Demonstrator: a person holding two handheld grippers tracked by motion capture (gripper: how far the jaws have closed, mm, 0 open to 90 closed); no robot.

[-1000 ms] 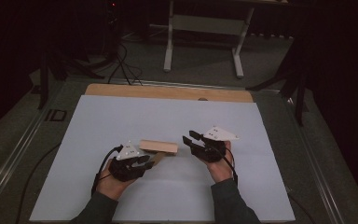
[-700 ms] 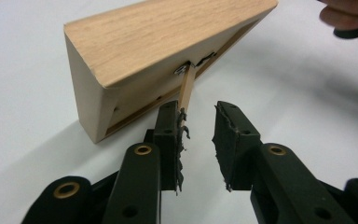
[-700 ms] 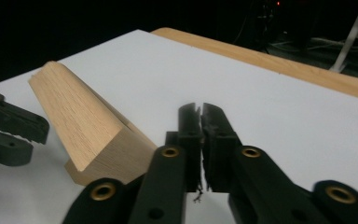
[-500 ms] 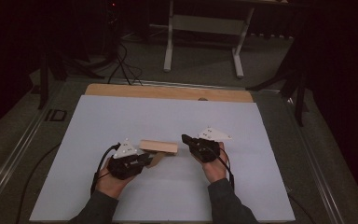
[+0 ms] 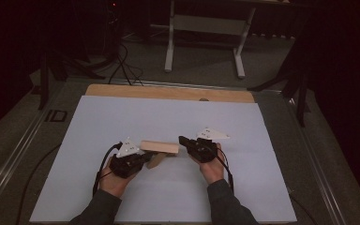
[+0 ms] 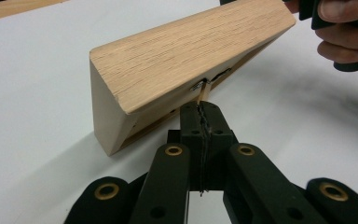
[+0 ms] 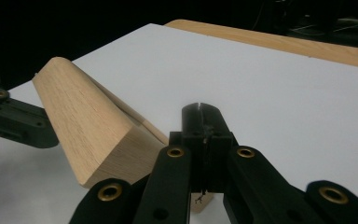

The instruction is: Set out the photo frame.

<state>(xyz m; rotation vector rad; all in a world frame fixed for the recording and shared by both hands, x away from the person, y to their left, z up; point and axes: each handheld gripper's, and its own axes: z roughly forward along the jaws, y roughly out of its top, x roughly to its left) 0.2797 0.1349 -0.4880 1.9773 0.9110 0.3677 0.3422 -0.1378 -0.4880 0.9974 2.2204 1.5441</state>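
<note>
High view: block lay on white sheet, near front-middle, betw. the two grippers.
Long axis: ran L–R across sheet, one end toward each gripper.
Left gripper: at block's L end, low, tips tucked under front edge; looked about as near as the other.
Right gripper: at block's R end, tip just beside or touching it; couldn't tell which.
Left gripper view: jaws of left gripper had just been closing, now clenched on thin tab sticking down from block's underside; block leaned up and away, straight ahead of tips.
Right gripper view: jaws of right gripper pressed together, nothing seen betw. tips; block lay to their left, end face close alongside.
Key relation: block sat beside right tips, not ahead, so prob. needed a swing toward the end face before any grip.
Hidden: underside of block in shadow; how tab joined it unclear.
Unclear: small bit of wood under right jaws, cut off by frame edge; pinched or not, couldn't tell.
</note>
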